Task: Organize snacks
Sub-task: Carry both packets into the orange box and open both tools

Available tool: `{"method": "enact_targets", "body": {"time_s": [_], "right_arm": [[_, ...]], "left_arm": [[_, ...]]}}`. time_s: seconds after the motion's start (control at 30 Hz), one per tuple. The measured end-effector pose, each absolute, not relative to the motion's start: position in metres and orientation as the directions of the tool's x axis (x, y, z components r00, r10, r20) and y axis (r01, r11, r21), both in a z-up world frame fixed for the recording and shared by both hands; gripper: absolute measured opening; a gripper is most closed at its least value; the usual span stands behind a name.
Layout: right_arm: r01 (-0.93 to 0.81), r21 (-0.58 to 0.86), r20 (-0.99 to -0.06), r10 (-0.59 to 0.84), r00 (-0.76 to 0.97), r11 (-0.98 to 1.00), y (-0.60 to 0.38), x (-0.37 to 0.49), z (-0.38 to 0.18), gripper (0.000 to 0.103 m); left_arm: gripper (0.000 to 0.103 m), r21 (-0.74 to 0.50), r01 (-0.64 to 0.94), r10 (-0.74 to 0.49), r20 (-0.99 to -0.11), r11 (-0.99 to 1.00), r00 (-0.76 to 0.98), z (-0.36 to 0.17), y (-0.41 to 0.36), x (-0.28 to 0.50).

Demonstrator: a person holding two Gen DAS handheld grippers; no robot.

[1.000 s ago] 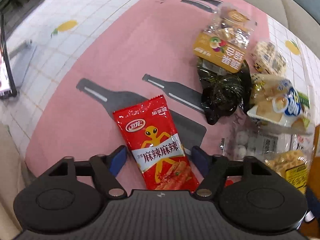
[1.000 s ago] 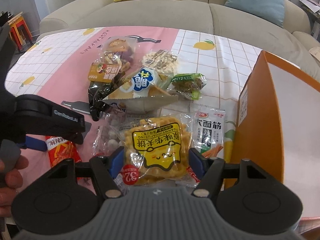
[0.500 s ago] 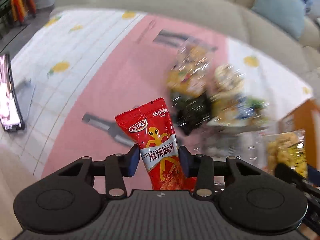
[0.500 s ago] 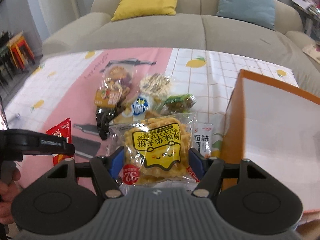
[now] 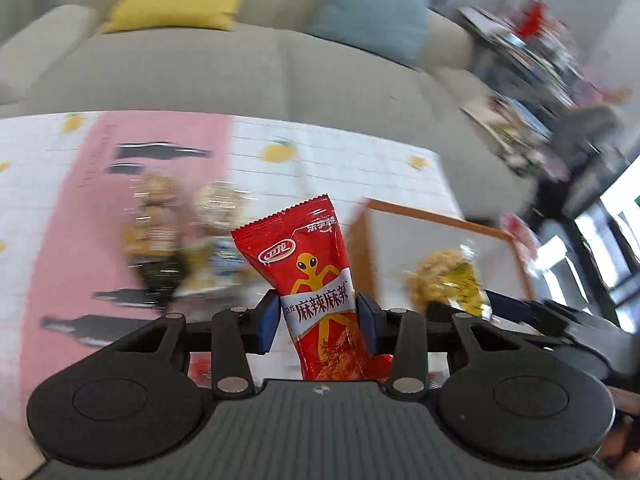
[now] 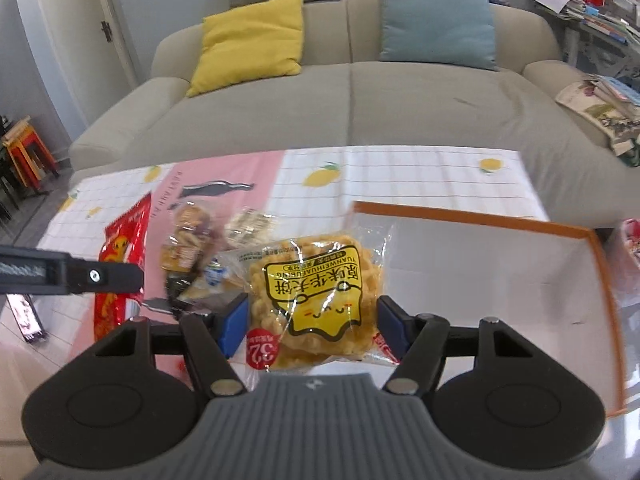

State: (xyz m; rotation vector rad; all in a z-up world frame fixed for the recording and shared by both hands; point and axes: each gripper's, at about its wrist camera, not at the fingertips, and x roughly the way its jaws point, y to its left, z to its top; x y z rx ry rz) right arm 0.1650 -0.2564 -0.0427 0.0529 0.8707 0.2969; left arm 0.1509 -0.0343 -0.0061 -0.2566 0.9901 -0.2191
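My left gripper (image 5: 317, 322) is shut on a red spicy-strip snack packet (image 5: 316, 276) and holds it upright in the air above the table. The packet also shows at the left of the right wrist view (image 6: 122, 256). My right gripper (image 6: 312, 322) is shut on a clear pack of yellow puffed cakes (image 6: 320, 296), held above the near-left corner of the orange-rimmed white box (image 6: 480, 272). That pack shows blurred in the left wrist view (image 5: 444, 280). A pile of other snack packets (image 6: 208, 244) lies on the pink and white tablecloth (image 6: 380, 176).
A grey sofa (image 6: 352, 96) with a yellow cushion (image 6: 248, 40) and a blue cushion (image 6: 436, 20) stands behind the table. A phone (image 6: 26, 314) lies at the far left. Magazines (image 6: 600, 104) lie at the right.
Both grippers have lifted their packets off the table and moved right, toward the orange box. The left gripper closed on the red packet a second ago.
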Motion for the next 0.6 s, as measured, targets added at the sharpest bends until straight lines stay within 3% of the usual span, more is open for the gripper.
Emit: {"method": "enact_targets", "body": {"time_s": [0.3, 0.6], "right_arm": [[-0.175, 0.077, -0.833, 0.160, 0.530, 0.982, -0.330, 0.180, -0.063, 0.066], [-0.138, 0.023, -0.874, 0.087, 0.479, 0.990, -0.363, 0.199, -0.099, 0.066]], "left_arm": [[0.045, -0.350, 0.248, -0.421, -0.834, 0.903, 0.356, -0.025, -0.129, 0.193], [0.043, -0.220, 0.368, -0.333, -0.901, 0.903, 0.278, -0.062, -0.198, 0.222]]}}
